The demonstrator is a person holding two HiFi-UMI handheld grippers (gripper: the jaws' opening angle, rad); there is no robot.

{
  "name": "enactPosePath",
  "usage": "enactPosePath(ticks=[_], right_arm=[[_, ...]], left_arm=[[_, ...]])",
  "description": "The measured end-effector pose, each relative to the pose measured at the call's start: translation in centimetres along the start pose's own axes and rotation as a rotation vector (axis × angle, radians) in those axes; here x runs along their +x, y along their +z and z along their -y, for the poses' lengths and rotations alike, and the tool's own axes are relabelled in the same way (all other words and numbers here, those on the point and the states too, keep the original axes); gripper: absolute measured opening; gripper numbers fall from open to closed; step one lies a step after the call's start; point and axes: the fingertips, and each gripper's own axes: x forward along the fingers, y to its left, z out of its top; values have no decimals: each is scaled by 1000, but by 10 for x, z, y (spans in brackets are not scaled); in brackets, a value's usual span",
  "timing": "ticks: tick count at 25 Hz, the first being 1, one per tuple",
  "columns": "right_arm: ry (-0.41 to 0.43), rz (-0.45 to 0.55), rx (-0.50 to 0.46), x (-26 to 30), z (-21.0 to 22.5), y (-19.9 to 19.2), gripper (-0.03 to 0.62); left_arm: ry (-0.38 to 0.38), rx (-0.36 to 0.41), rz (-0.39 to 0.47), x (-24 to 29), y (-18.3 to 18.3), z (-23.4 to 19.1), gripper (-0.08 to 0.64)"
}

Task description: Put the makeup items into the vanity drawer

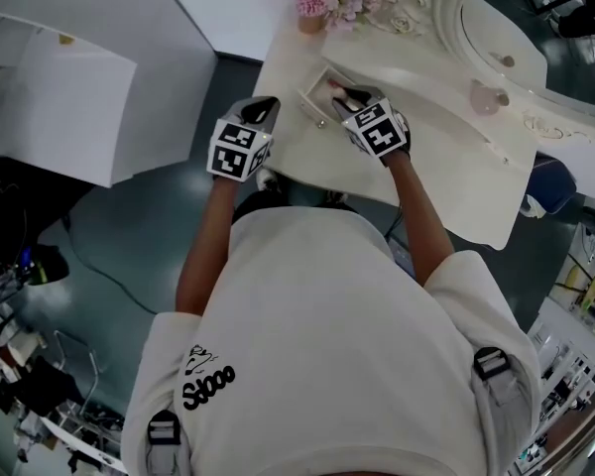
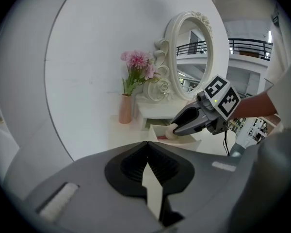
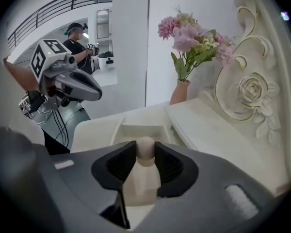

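Cream-white lacquer is covering the whole vanity surface (image 1: 446, 167), smooth and matte, with a scalloped front edge. An oval mirror (image 2: 196, 57) in a carved frame of scrolls and a rose is standing at its back. A slim terracotta-pink vase (image 3: 180, 90) is holding soft pink flowers (image 3: 191, 35) near the back corner.

The shallow, box-shaped drawer (image 3: 140, 130) is standing pulled out from the raised shelf at the mirror's foot, its interior pale and mostly bare. In the head view something pinkish is lying at its far end, too small to identify.

The right tool (image 3: 145, 152) is pinching the rounded cream makeup item (image 3: 145, 147) between its ribbed black pads. The item is looking smooth and egg-like, and it is poking just past the tips. It is hanging directly above the drawer's near rim, with the open tray stretching ahead of it.

The left tool (image 2: 146, 147) is keeping its jaws pressed together with nothing between them. It is hovering by the surface's left edge, beside the drawer but apart from it, with open grey floor (image 1: 129, 226) below and to its left.
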Motion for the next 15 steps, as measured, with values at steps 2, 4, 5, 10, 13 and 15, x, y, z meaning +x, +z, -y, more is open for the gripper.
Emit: enactPosePath(ticks=[2, 4, 5, 10, 13, 15], right_arm=[[-10, -20, 22, 12, 3, 3, 126], [-21, -34, 33, 22, 5, 5, 128], [-26, -41, 35, 26, 6, 6, 129], [-23, -53, 96, 43, 8, 5, 129], [-20, -48, 131, 48, 9, 3, 137], [-28, -45, 135, 49, 11, 4, 147]], left_arm=[[-15, 1, -9, 2, -2, -6, 17], [-35, 13, -17, 3, -2, -11, 17], [-45, 19, -22, 4, -3, -13, 17], [-89, 55, -38, 6, -5, -20, 17], [-111, 71, -38, 8, -7, -20, 17], [-122, 79, -38, 7, -9, -20, 17]])
